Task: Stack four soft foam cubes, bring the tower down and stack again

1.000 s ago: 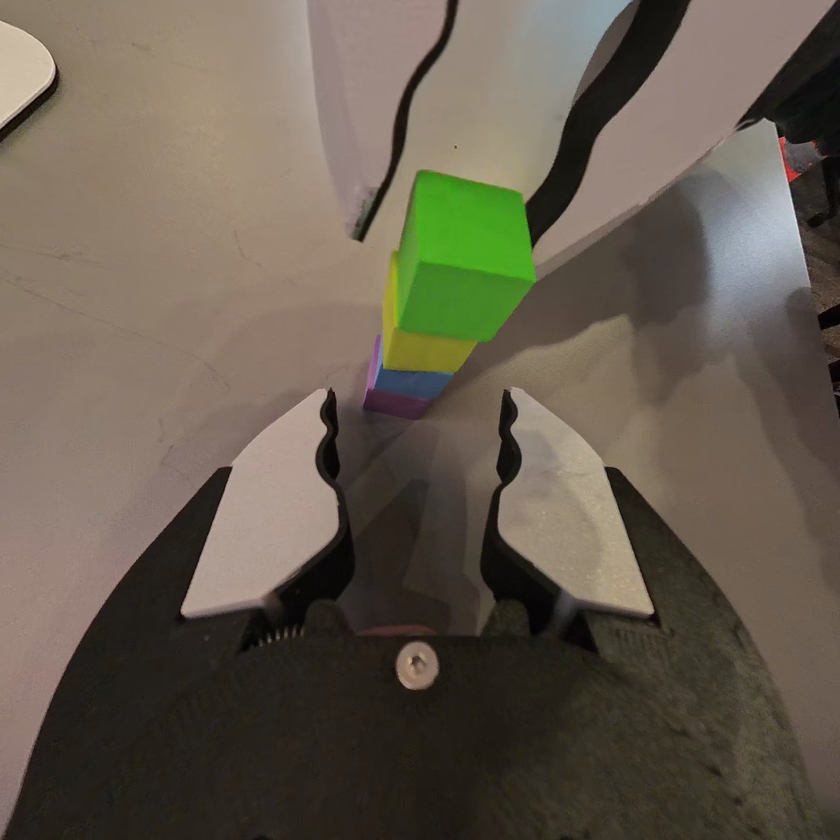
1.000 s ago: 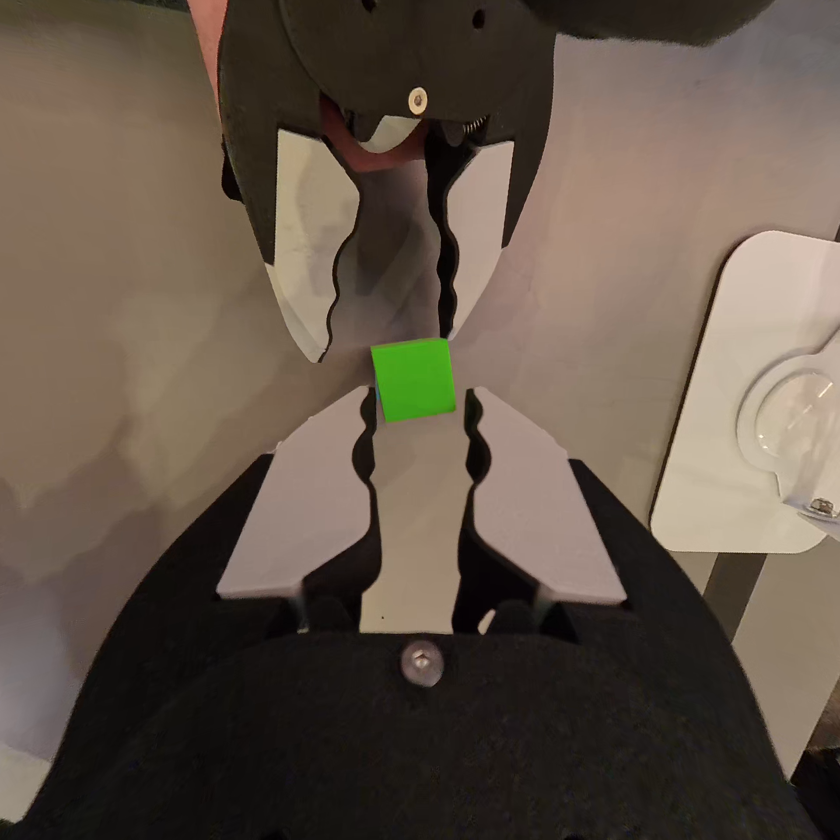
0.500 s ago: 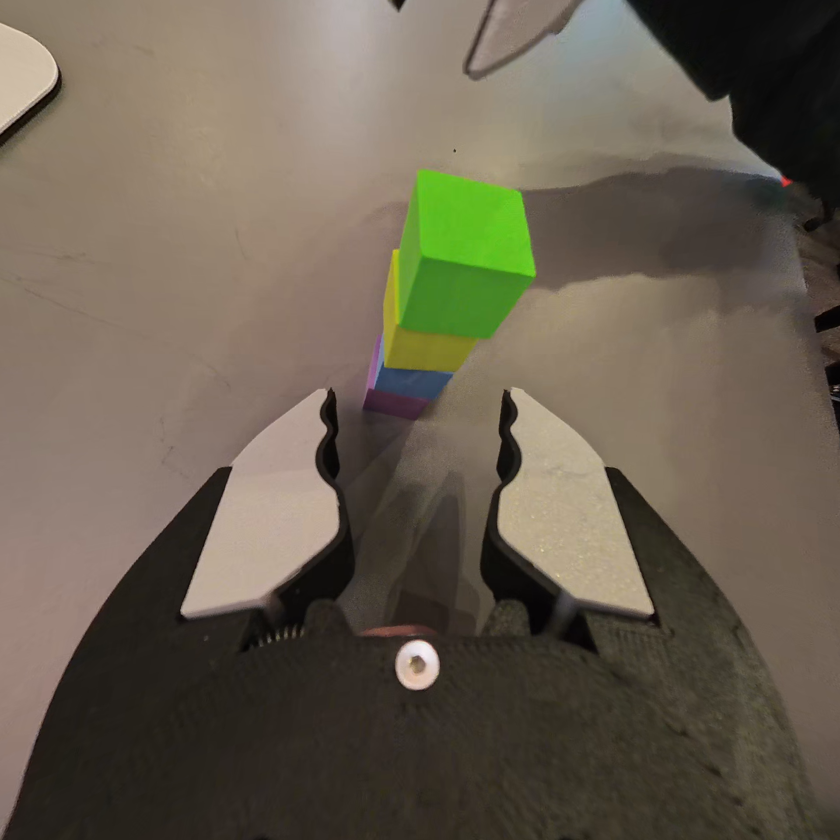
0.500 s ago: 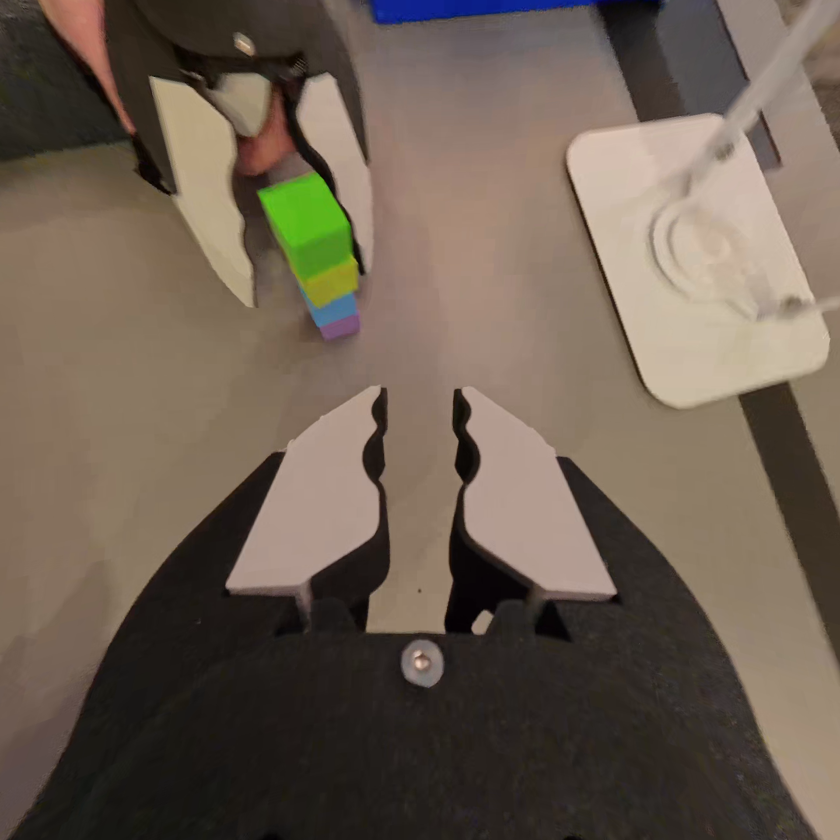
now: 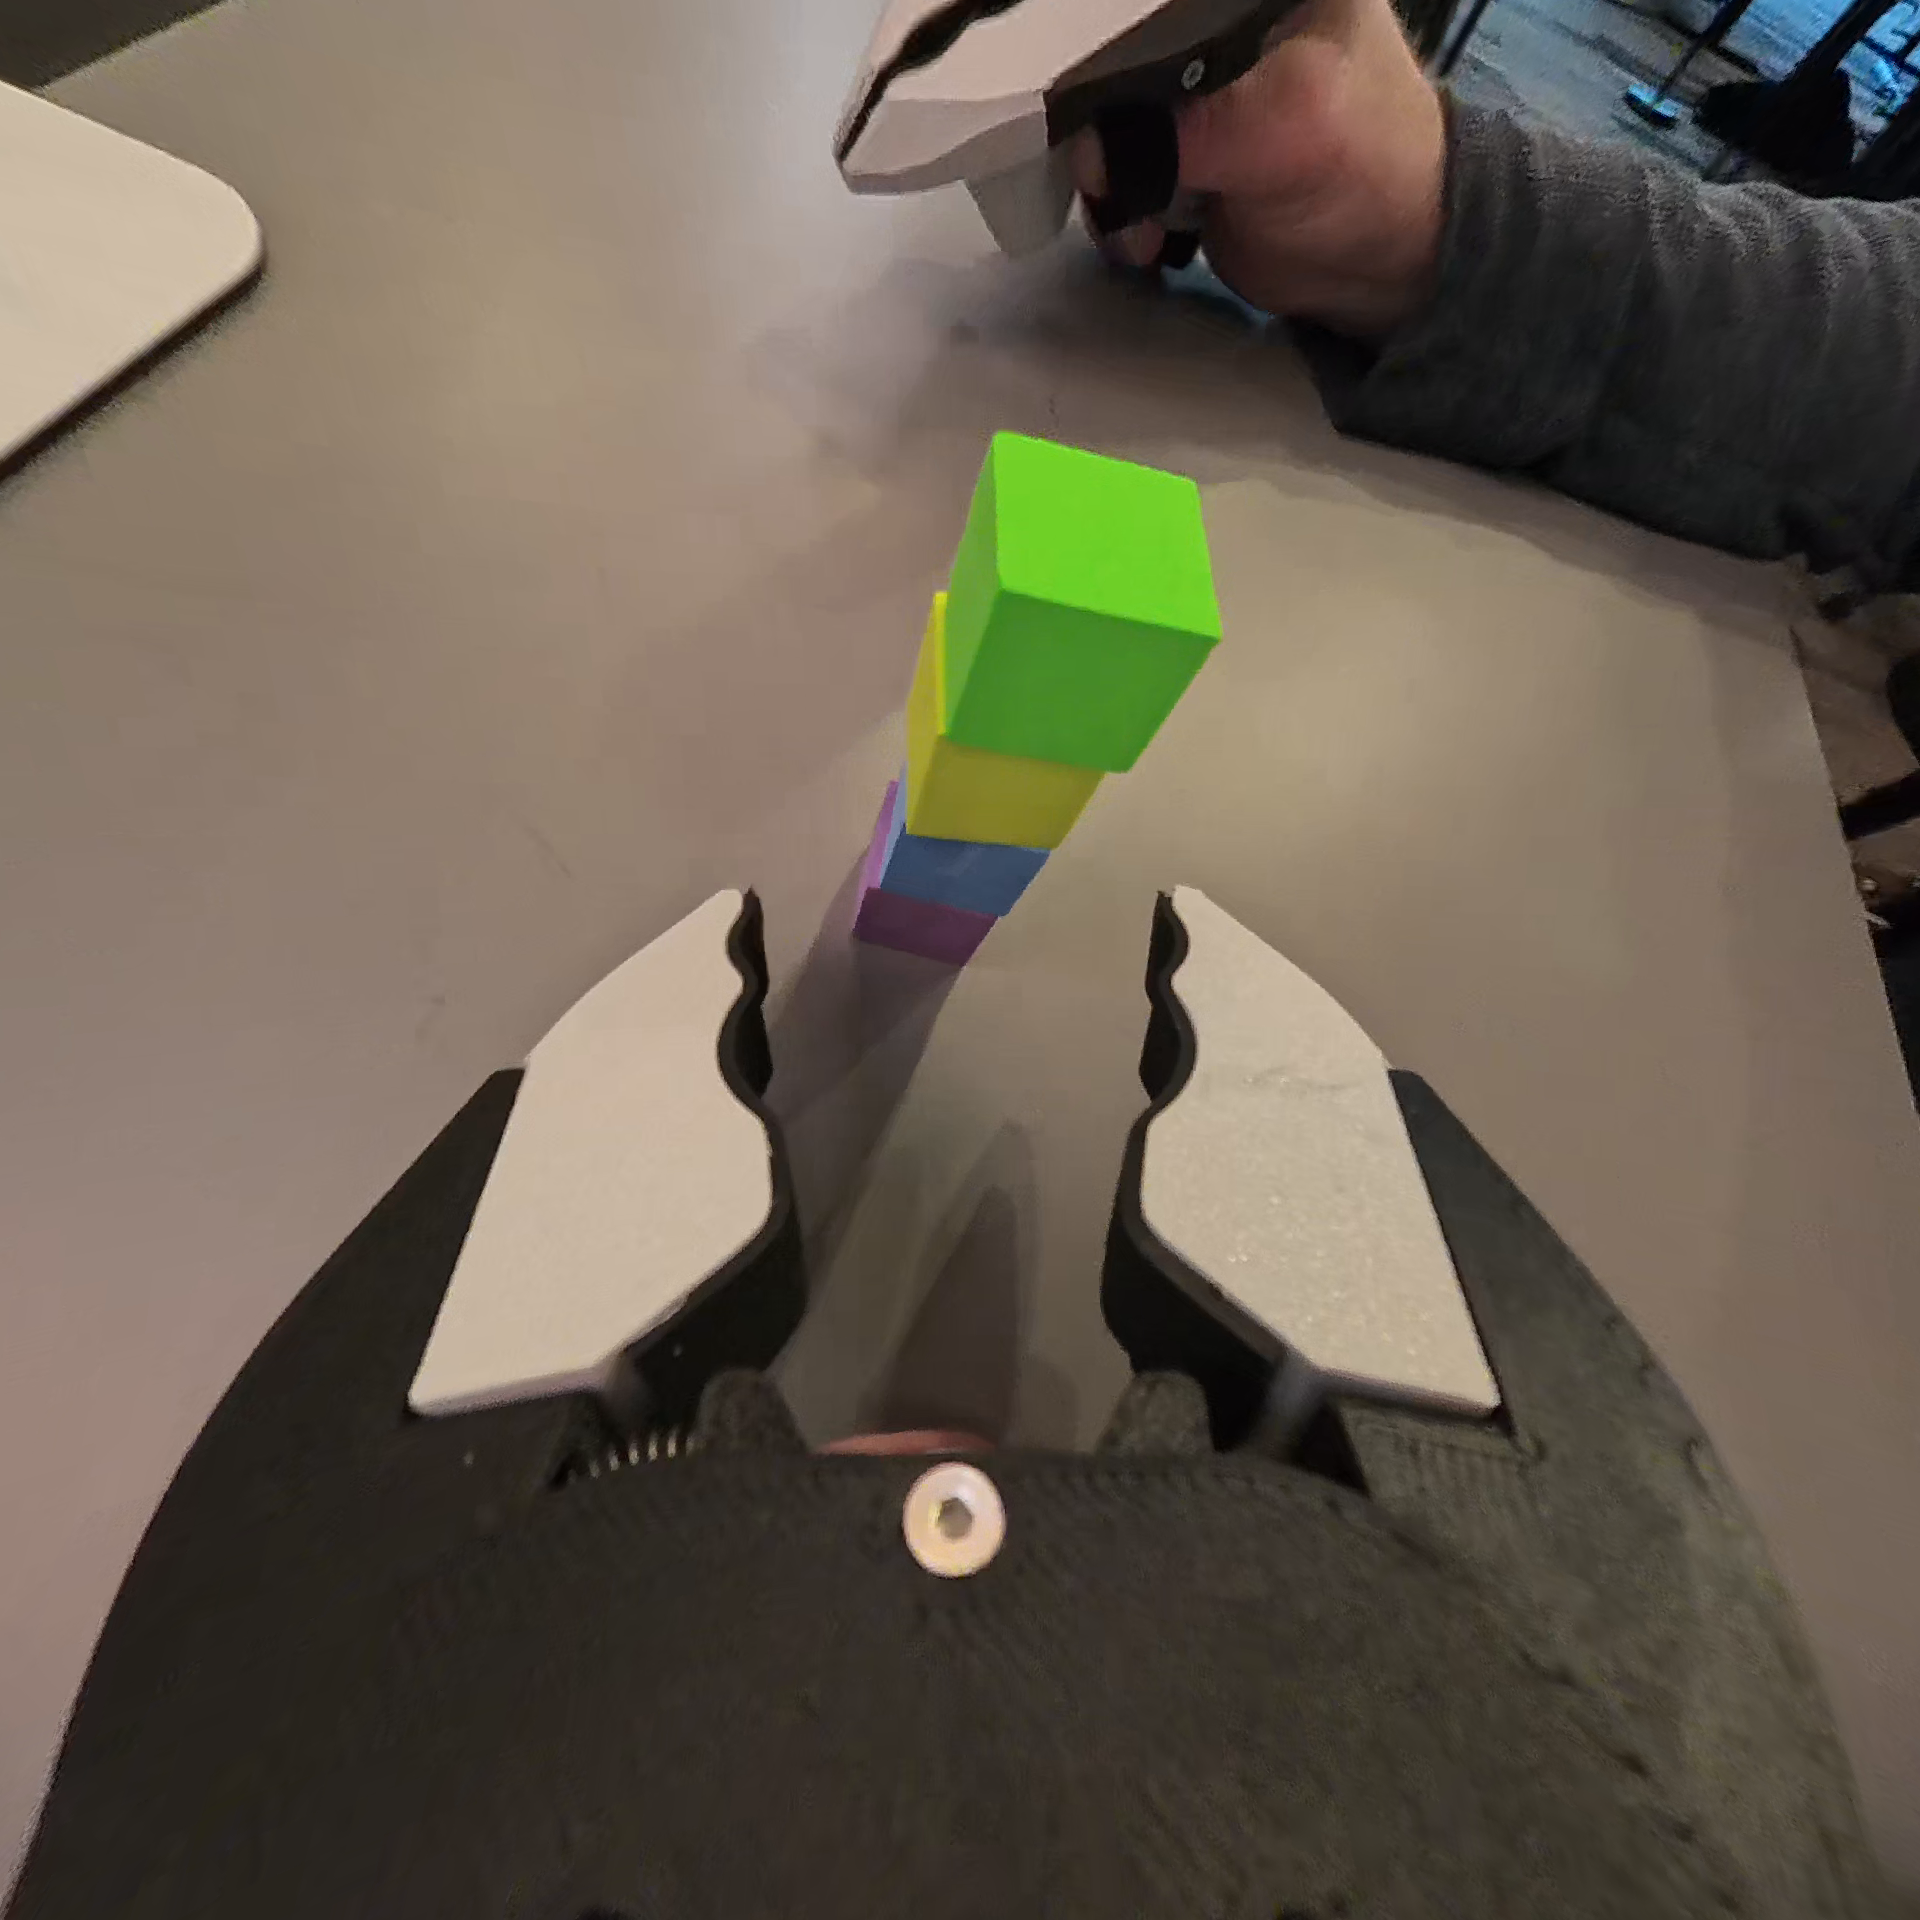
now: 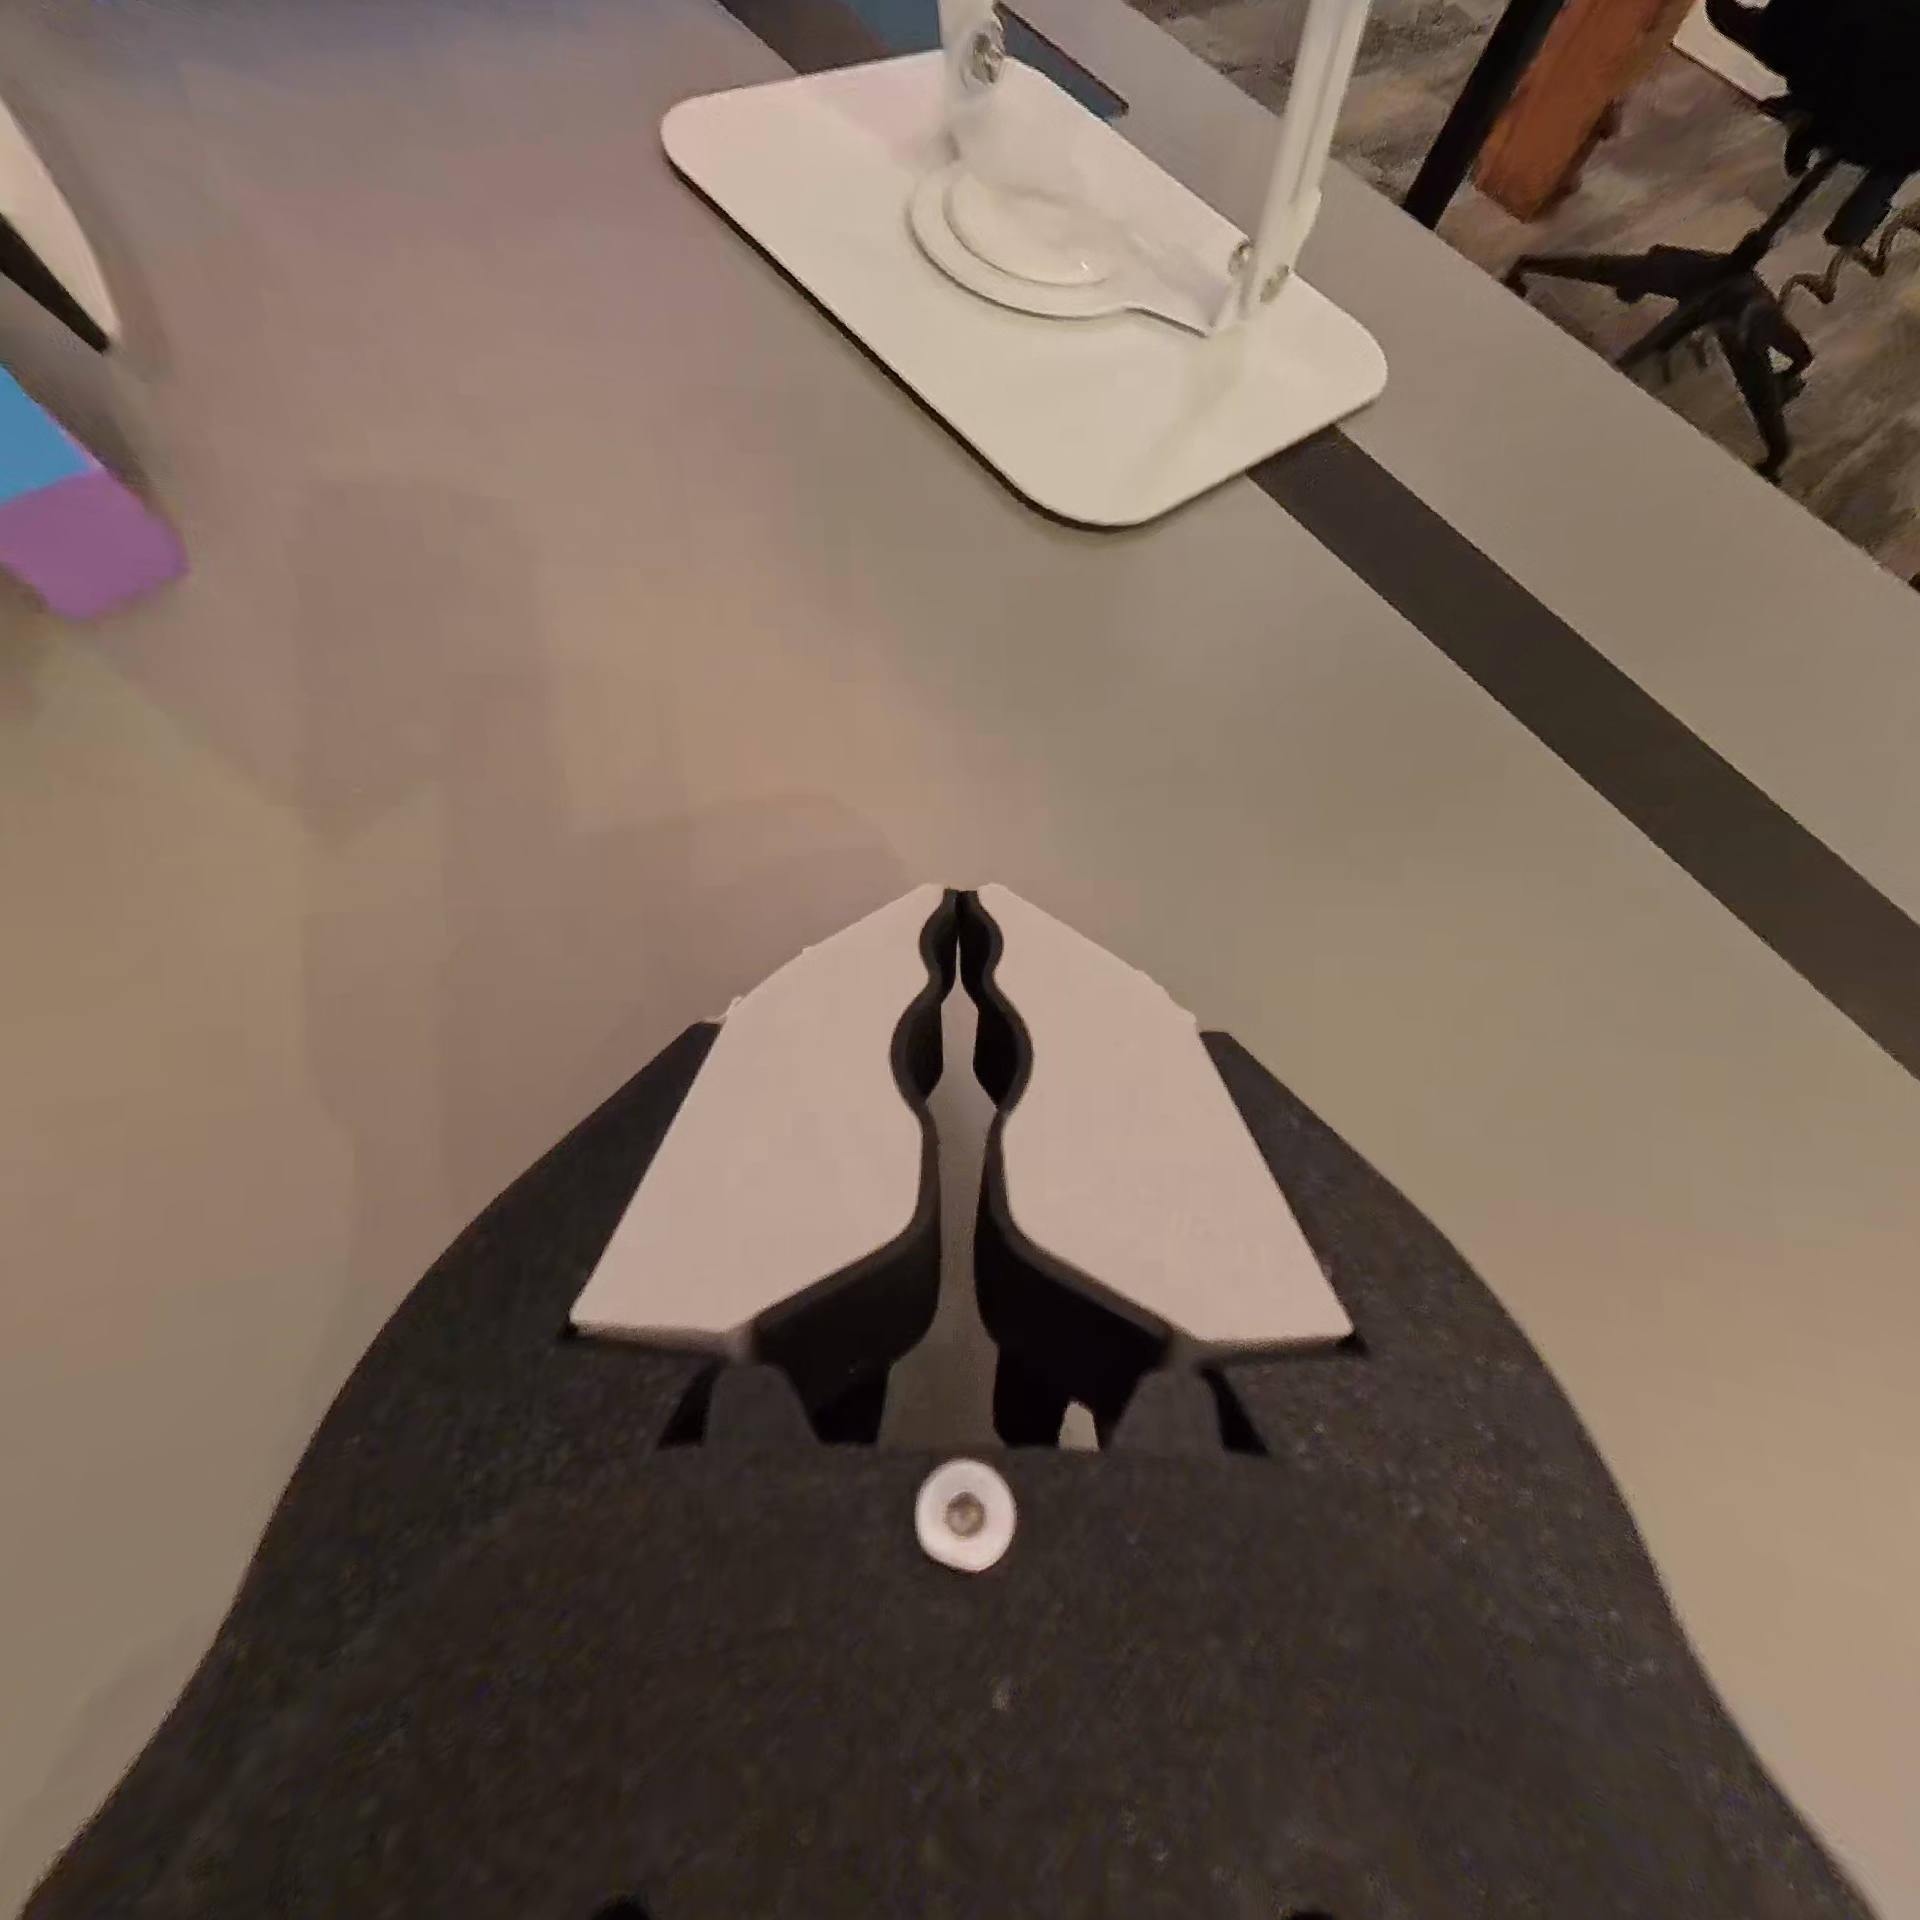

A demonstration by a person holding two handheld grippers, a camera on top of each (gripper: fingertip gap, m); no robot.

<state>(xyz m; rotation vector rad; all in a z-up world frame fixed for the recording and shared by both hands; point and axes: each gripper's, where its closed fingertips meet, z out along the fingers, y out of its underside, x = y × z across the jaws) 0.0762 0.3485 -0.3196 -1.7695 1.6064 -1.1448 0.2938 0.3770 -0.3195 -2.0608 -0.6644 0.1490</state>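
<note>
- The tower of four foam cubes stood on the grey table [image 5: 416, 623]: green cube [image 5: 1081, 603] on top, then yellow cube [image 5: 997, 795], blue cube [image 5: 961, 873], purple cube [image 5: 920, 925] at the bottom.
- The left gripper [image 5: 956, 935] waited just before it, fingers spread, holding nothing.
- The right gripper [image 6: 956, 896] was well apart, fingers pressed together, empty.
- The first stacking looked done; knocking down and restacking remained.

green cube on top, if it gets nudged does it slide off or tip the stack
Likely tips the stack: the green cube overhangs the yellow cube, and the four-cube tower looks narrow and uneven. Being foam, it is probably light and moves easily.
</note>
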